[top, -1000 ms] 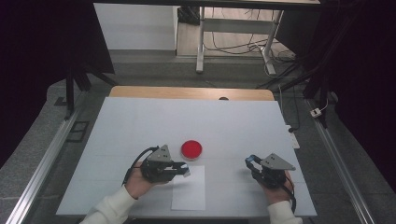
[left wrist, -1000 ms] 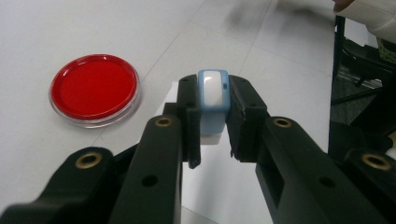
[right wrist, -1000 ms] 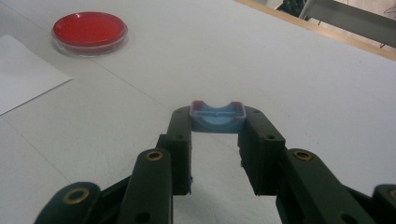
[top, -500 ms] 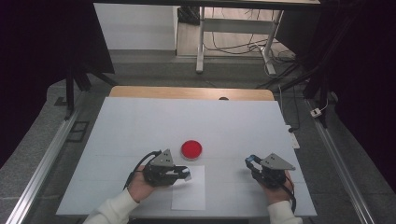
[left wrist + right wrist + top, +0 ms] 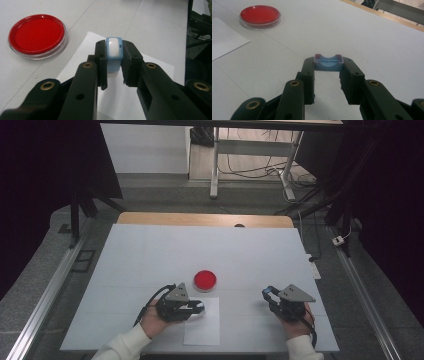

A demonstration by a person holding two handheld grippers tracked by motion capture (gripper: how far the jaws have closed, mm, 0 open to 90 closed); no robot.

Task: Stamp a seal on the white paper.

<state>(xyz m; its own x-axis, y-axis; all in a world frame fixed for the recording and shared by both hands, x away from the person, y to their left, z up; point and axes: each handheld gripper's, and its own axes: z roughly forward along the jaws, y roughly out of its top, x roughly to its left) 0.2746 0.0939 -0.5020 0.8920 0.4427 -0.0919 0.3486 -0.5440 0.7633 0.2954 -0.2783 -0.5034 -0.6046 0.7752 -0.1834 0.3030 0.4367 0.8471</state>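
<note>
My left gripper (image 5: 199, 309) is shut on a small light-blue block with a white face (image 5: 114, 48), held upright between the jaws (image 5: 114, 62) over the top edge of a white sheet of paper (image 5: 202, 329) (image 5: 130, 100). A round red dish in a clear rim (image 5: 205, 279) (image 5: 37, 35) lies just beyond the paper. My right gripper (image 5: 270, 293) (image 5: 328, 65) stands off to the right above the bare table, shut on a small blue cap with a purple rim (image 5: 328, 62). The dish (image 5: 260, 15) and a corner of the paper (image 5: 224, 37) lie to its far left.
The white tabletop (image 5: 150, 255) stretches wide and bare behind the dish, ending at a wooden strip (image 5: 200, 219). Metal rails (image 5: 45, 295) run along both sides. A desk frame and cables (image 5: 250, 165) stand on the floor beyond.
My left gripper has drifted slightly toward the near edge with the blue block, now over the paper's top edge. The right gripper has stayed put.
</note>
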